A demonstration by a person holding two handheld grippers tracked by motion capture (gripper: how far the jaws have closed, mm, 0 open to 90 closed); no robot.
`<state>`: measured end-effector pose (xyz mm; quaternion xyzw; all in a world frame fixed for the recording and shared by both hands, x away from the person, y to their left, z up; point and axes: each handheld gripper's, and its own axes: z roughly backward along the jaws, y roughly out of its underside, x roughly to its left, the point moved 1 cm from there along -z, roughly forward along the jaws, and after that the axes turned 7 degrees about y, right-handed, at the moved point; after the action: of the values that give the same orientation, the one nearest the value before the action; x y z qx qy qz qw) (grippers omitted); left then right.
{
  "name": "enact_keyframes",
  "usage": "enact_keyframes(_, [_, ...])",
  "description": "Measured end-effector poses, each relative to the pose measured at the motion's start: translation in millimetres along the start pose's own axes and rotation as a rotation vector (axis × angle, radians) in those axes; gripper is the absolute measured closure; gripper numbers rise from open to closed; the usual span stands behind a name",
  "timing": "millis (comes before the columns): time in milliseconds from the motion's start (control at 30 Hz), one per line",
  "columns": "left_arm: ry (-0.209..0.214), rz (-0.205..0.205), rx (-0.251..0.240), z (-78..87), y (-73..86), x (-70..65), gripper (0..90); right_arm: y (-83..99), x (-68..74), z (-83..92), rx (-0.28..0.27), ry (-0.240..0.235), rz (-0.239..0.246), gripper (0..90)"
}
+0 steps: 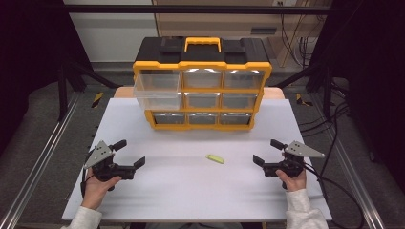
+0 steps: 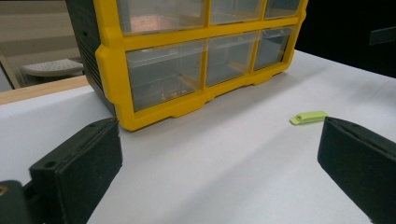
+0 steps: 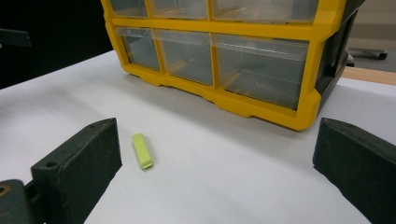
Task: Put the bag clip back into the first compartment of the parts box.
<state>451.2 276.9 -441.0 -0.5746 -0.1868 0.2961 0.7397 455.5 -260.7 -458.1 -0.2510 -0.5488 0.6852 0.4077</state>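
You are holding the left gripper (image 1: 129, 152) and right gripper (image 1: 267, 151) with fingers spread, gripping nothing. The green clip (image 1: 215, 159) is lying on the table (image 1: 191, 200) in front of the organizer (image 1: 202, 86), between both grippers. The organizer's top-left drawer (image 1: 157, 90) is sitting pulled out.

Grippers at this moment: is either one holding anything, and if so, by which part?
Nothing is held. The left gripper and right gripper both have jaws open and empty above the table; the small yellow-green clip lies untouched between them.
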Motion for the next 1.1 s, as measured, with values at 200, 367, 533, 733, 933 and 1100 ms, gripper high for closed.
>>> enact_keyframes(200, [-0.002, -0.005, 0.004, -0.7, 0.9, -0.6, 0.0, 0.4, 0.6, -1.2, 0.014, -0.01, 0.006, 1.5])
enact_keyframes(367, [-0.005, -0.005, 0.004, -0.1, 1.4, 0.7, 0.0, -1.1, 2.9, -3.0, 0.024, -0.01, 0.016, 1.5])
enact_keyframes(533, [-0.006, -0.005, 0.01, -0.4, 2.1, 0.9, 0.0, -3.1, 8.3, -7.2, 0.037, -0.02, 0.031, 1.4])
enact_keyframes(733, [-0.005, -0.003, 0.011, -1.2, 2.2, 1.2, 0.0, -5.9, 12.9, -11.3, 0.043, -0.025, 0.039, 1.2])
enact_keyframes(933, [-0.005, -0.009, 0.013, -2.2, 2.0, 0.7, 0.0, -10.2, 20.1, -16.6, 0.043, -0.04, 0.039, 1.2])
enact_keyframes(1100, [-0.004, -0.003, 0.011, -2.2, 2.2, 1.5, 0.0, -14.6, 25.1, -22.4, 0.048, -0.03, 0.055, 1.2])
